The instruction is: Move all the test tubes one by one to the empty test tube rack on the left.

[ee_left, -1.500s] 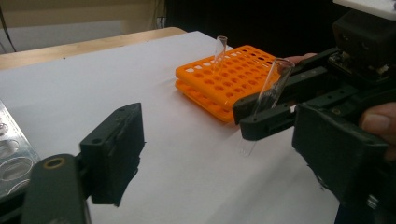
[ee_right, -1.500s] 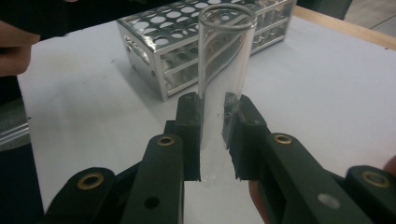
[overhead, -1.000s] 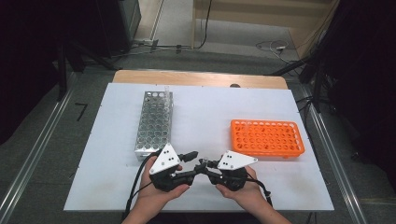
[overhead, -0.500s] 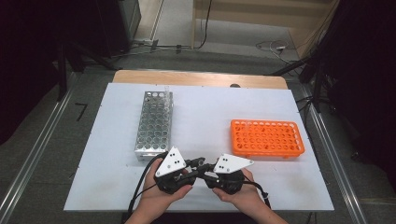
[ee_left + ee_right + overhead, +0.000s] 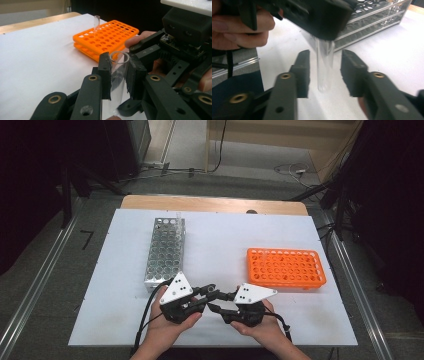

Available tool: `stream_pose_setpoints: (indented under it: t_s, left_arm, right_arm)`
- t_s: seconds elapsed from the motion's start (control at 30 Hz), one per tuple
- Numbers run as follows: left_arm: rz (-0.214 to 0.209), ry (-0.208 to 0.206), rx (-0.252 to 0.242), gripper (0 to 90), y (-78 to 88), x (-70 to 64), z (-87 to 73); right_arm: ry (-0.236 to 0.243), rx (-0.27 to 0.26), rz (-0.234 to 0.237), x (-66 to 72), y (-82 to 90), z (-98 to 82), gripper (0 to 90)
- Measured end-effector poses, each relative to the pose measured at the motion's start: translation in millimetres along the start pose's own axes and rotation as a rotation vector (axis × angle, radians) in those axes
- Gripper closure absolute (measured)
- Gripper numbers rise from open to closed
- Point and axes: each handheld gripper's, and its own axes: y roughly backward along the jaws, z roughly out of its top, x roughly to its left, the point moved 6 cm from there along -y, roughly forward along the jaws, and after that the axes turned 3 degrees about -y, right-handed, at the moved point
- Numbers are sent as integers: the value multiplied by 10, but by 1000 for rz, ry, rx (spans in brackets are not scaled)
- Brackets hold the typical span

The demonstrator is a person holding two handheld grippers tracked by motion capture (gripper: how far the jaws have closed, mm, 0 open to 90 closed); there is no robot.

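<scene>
A clear glass test tube stands upright between my two grippers at the front of the table. My left gripper is shut on the tube just below its rim, and it reaches in from the left in the high view. My right gripper faces it from the right. Its jaws have just been opening and stand apart on both sides of the test tube's lower end without touching it.
An orange tube rack lies at the right with one tube standing in its far corner. A metal rack lies at the left, a tube at its far end. A white sheet covers the table.
The two grippers have drawn together. The left jaws have shut on the tube. The right jaws, shut on it earlier, have opened off it.
</scene>
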Motion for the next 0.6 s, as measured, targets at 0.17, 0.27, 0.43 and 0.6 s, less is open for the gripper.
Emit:
stream_pose_setpoints:
  t_s: [0.17, 0.27, 0.43, 0.6]
  left_arm:
    - [26, -3, 1, 762, 42, 91, 35]
    - [38, 0, -3, 762, 57, 162, 68]
    - [61, 1, 2, 762, 79, 304, 131]
    - [87, 3, -3, 763, 106, 442, 203]
  right_arm:
    - [-16, -28, -8, -120, 135, -9, 283]
    - [-18, -29, -37, -207, 239, -30, 137]
    - [-47, -50, -79, -372, 415, -71, 66]
    - [-60, -48, -119, -473, 535, -147, 23]
